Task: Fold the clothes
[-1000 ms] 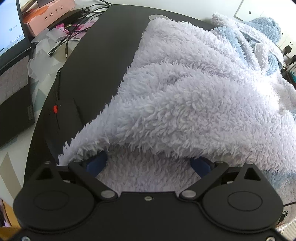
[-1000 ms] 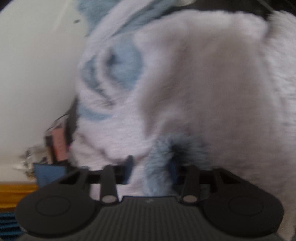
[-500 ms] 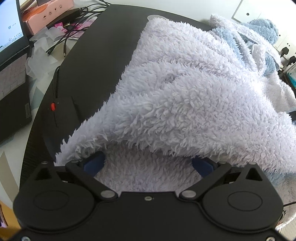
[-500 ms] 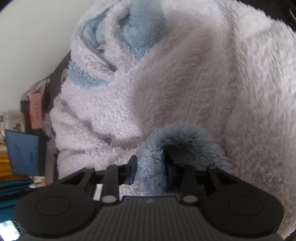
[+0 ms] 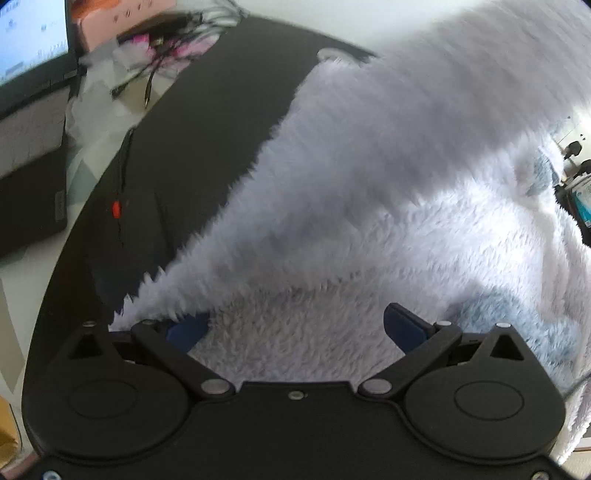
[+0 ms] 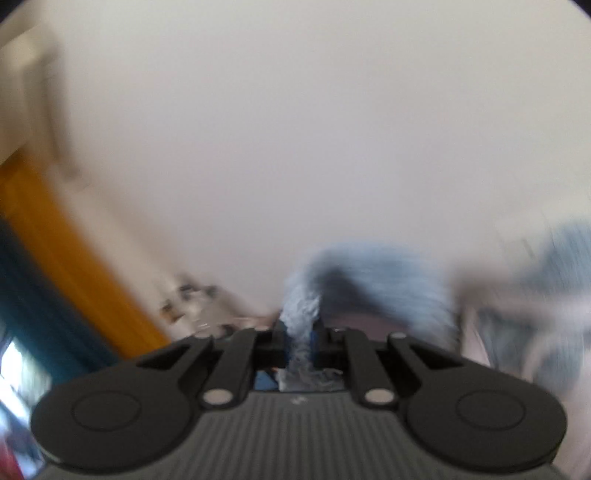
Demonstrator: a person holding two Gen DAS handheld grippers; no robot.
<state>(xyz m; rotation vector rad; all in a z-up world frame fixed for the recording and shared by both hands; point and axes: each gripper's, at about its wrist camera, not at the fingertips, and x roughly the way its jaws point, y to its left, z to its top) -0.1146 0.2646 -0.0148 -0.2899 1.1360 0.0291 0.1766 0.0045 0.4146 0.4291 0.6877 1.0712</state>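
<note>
Nearest, the left gripper has its jaws spread wide over a fluffy white garment, fleece lying between them but not pinched. The right gripper is clamped on a blue trim of that garment, raised against a plain wall. The step looks like lifting one edge to carry it over for a fold; next, the left jaws likely need to pin or grip the near edge. The garment is draped across a round black table. Farther left sit a laptop, tangled cables and a pink box, close enough to snag.
</note>
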